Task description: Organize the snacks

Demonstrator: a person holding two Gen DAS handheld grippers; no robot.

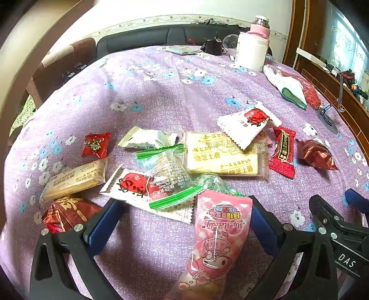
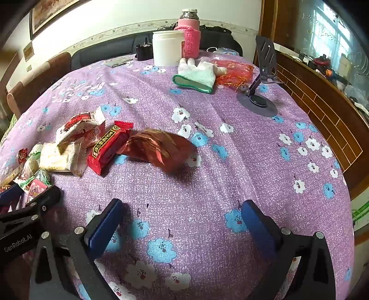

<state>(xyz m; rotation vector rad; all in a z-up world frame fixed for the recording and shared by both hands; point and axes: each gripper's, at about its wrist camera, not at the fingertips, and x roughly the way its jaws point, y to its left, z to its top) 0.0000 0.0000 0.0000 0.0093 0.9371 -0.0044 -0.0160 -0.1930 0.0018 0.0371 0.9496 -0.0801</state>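
Black claw, blue pads, silver screws

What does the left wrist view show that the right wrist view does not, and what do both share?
Only the left wrist view shows the small red candy packet and the tan biscuit bar at the pile's far left, and the whole pink My Melody pouch between the open left hand-held gripper.

Only the right wrist view shows the framed picture on the wall.

Both show the white tub, knitted glove, long red candy bar and brown foil packet.
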